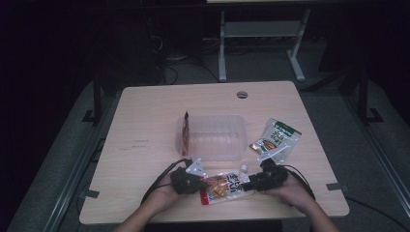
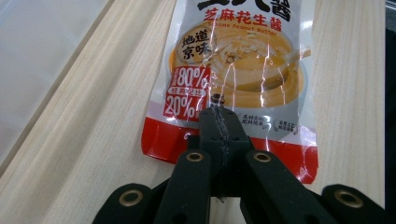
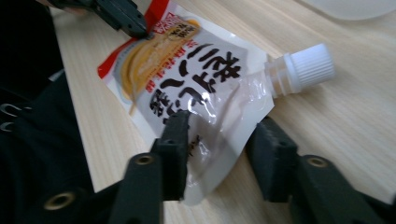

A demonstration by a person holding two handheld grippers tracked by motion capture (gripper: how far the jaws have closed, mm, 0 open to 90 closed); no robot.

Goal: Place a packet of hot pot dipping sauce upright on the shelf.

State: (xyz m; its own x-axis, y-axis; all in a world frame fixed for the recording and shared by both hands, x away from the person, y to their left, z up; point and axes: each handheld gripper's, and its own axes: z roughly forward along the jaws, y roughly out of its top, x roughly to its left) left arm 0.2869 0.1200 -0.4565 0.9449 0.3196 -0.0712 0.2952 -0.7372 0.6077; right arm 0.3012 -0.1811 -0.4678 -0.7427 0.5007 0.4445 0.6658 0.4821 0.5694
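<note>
1. You are working at the near edge of the desk (image 1: 145,116), where the sauce pouch (image 1: 223,187) is lying flat between your two hands.
2. Your left claw (image 1: 202,181) is pinching the pouch's red bottom edge: in the left gripper view its jaws are pressed together over the printed foil (image 2: 233,70), with no gap between them.
3. Your right claw (image 1: 245,184) is standing wide at the other end. In the right gripper view its jaws are straddling the pouch's clear upper corner (image 3: 219,121), one jaw lying over the foil and the other on the far side of that corner, not closed on it.
4. The pouch's white screw cap (image 3: 306,65) is pointing away from your right claw and resting on the wood.
5. A clear plastic tub (image 1: 215,137) is sitting mid-desk beyond the pouch, with a red packet (image 1: 185,131) leaning against its left wall.
6. A green and white packet (image 1: 276,137) is lying to the tub's right, well apart from the pouch.
</note>
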